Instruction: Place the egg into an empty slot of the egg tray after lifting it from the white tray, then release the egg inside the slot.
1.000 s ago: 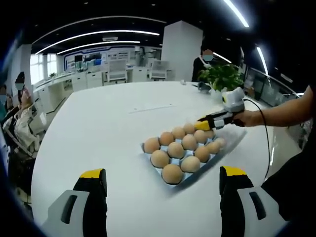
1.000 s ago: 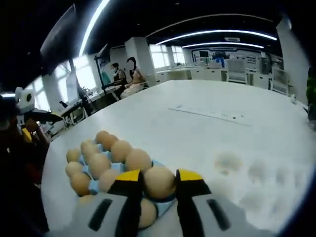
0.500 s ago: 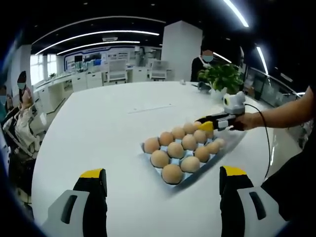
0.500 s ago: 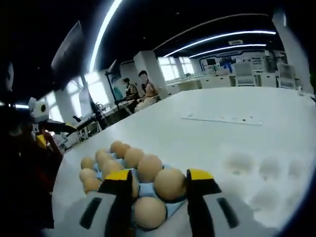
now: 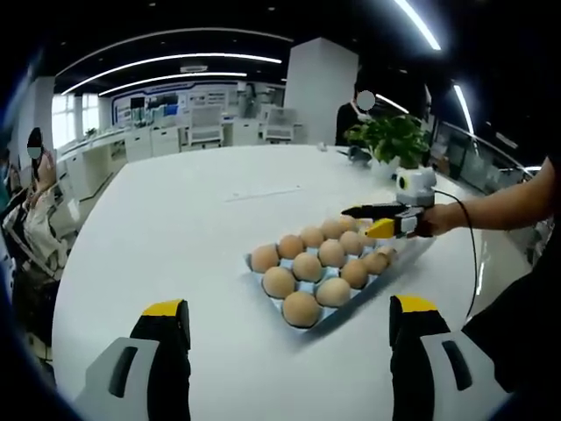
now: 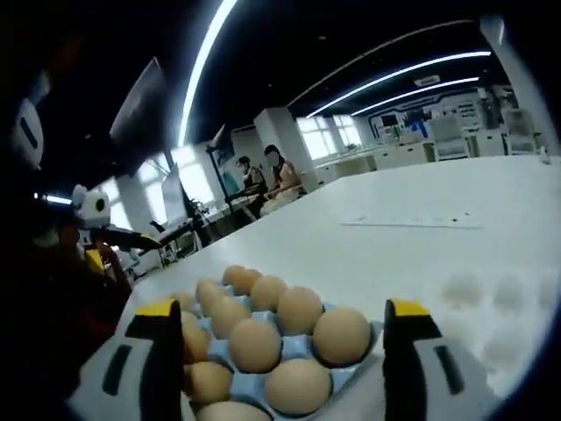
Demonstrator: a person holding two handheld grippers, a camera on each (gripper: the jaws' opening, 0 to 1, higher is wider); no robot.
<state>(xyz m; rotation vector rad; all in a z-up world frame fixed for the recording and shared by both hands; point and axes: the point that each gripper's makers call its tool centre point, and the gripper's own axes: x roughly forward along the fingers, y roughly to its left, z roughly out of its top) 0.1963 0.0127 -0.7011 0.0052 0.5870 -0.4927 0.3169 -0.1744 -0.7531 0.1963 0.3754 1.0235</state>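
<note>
- Big open office with strip lights overhead, and a wide white worktop (image 5: 175, 228) runs across both views.
- A blue egg tray (image 5: 326, 313) sits on the worktop, packed with brown eggs (image 5: 300, 308). In the right gripper view the same tray (image 6: 308, 346) is right up close between the jaws.
- The white tray (image 6: 500, 298) is just past the egg tray on the right of that view; pale and blurry, only faint round dimples show.
- Right gripper (image 6: 285, 346): jaws spread wide, nothing between them, eggs sitting in their slots just ahead. In the left gripper view it (image 5: 372, 219) hangs just over the far corner of the egg tray, held by a hand (image 5: 438, 217).
- Left gripper (image 5: 285, 333): jaws wide apart too, holding nothing, hanging over bare worktop on the near side of the egg tray.
- A potted plant (image 5: 390, 139) sits at the far edge, and some people are sitting off to the side.
</note>
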